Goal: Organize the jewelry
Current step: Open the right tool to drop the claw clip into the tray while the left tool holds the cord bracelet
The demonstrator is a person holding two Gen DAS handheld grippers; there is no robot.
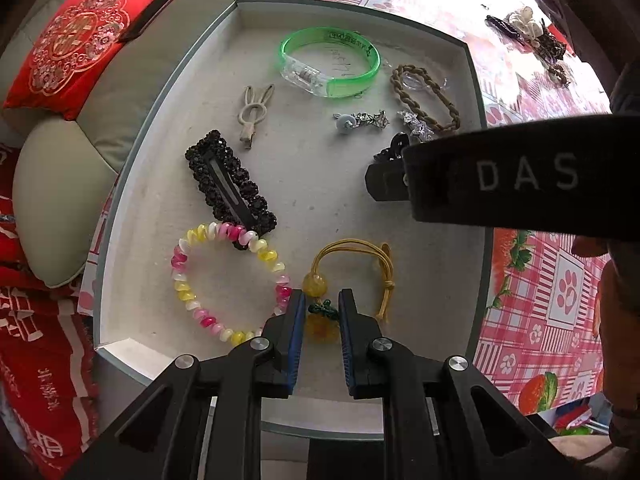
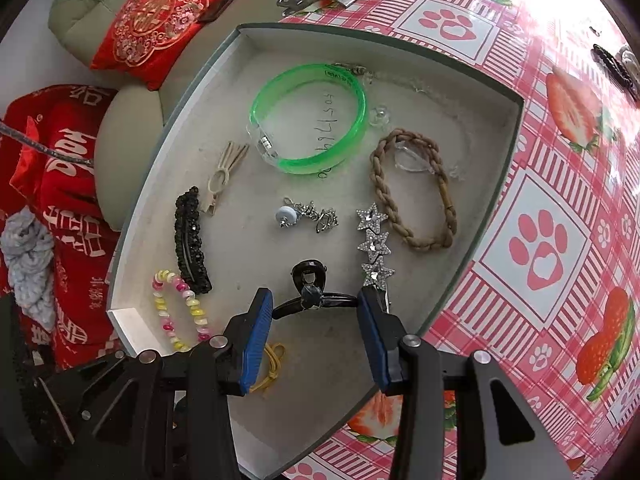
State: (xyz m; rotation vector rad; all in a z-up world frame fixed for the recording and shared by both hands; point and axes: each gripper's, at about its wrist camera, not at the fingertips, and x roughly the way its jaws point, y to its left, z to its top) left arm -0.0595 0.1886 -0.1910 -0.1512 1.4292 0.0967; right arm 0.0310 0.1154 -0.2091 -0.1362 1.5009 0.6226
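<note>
A shallow grey tray (image 1: 168, 128) (image 2: 168, 168) holds several pieces of jewelry. My left gripper (image 1: 322, 308) has its jaws slightly apart around the green and yellow charm (image 1: 320, 322) of a yellow cord bracelet (image 1: 360, 256). My right gripper (image 2: 316, 304) is shut on a black claw clip (image 2: 308, 288) held just above the tray floor; the gripper also shows in the left wrist view (image 1: 400, 176). A pink and yellow bead bracelet (image 1: 208, 280) (image 2: 176, 304) lies at the tray's near left.
Also in the tray: a green bangle (image 1: 332, 64) (image 2: 308, 128), a black beaded barrette (image 1: 228, 184) (image 2: 190, 240), a beige rabbit clip (image 1: 254, 114), a braided brown band (image 2: 412, 188), a star clip (image 2: 374, 240), silver earrings (image 2: 308, 214). More pieces (image 1: 528, 32) lie on the tablecloth. Red cushions (image 1: 76, 40) lie to the left.
</note>
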